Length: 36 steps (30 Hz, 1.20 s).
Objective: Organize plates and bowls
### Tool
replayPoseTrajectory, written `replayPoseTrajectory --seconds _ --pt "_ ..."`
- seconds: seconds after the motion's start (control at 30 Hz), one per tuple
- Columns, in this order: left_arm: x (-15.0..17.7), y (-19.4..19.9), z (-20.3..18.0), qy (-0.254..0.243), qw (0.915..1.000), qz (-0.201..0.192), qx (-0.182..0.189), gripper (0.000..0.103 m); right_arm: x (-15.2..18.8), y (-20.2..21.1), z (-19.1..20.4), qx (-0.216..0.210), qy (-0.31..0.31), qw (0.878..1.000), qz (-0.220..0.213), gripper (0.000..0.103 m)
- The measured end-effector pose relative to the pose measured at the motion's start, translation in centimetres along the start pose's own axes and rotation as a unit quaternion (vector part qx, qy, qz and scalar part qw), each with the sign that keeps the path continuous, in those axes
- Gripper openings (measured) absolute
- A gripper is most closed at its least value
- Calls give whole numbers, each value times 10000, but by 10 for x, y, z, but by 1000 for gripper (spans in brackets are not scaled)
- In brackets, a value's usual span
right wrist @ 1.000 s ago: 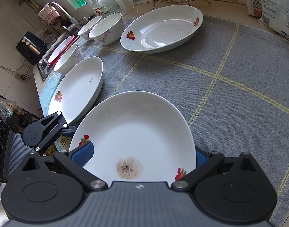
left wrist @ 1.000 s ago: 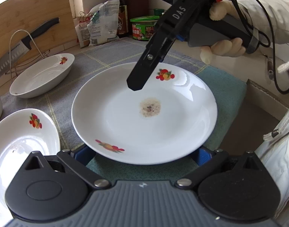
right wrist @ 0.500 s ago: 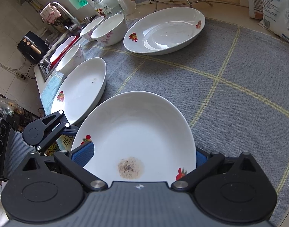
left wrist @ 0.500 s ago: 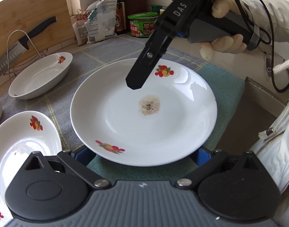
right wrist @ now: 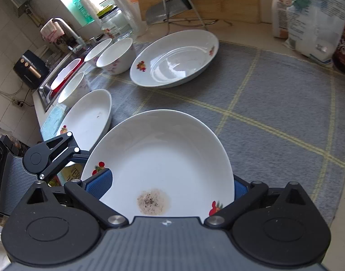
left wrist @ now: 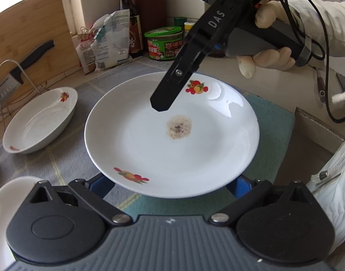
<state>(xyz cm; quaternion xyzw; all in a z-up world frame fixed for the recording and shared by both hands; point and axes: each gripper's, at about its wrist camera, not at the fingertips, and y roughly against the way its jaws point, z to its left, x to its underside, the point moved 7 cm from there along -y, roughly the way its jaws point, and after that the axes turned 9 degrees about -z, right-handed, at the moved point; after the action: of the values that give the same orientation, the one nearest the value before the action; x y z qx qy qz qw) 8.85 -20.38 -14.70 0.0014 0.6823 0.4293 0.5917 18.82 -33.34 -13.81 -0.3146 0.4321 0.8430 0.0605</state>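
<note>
A white plate (left wrist: 172, 135) with fruit prints and a brown stain is held above the grey mat; it also shows in the right wrist view (right wrist: 163, 160). My right gripper (right wrist: 165, 180) grips it: one finger (left wrist: 170, 90) lies over its top, the other is hidden below. My left gripper (left wrist: 170, 184) is open, its blue pads under the plate's near rim. A second plate (right wrist: 86, 117) and an oval dish (right wrist: 174, 58) lie on the mat. Three bowls (right wrist: 116, 56) stand by the sink.
A knife on a wire rack (right wrist: 183, 2) leans on a cutting board. Bags (left wrist: 107, 43), a bottle (left wrist: 129, 20) and a green-lidded tub (left wrist: 164, 43) line the back. A teal cloth (left wrist: 274, 122) lies under the plate. The sink (right wrist: 64, 74) is at the far left.
The plate has risen and tilted with the right gripper. In the left wrist view the neighbouring plate has slid down out of the corner.
</note>
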Motion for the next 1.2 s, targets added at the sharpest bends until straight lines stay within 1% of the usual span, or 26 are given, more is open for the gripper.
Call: replayPoseTrajectory --seconds 0.27,0.57,0.87,1.2 --pt "-25 -32 -4 -76 9998 -36 204 102 -9 16 -34 222 -150 9995 -191 103" --pt "-44 -68 1 -162 9994 -71 291 102 -21 25 -71 422 -255 9982 -326 103" --pt "-51 -92 4 -218 9993 -49 314 102 -27 24 -94 542 -302 9975 -346 103" --pt "-51 -102 4 -295 9990 14 341 102 -26 21 -105 633 -376 9967 -330 103"
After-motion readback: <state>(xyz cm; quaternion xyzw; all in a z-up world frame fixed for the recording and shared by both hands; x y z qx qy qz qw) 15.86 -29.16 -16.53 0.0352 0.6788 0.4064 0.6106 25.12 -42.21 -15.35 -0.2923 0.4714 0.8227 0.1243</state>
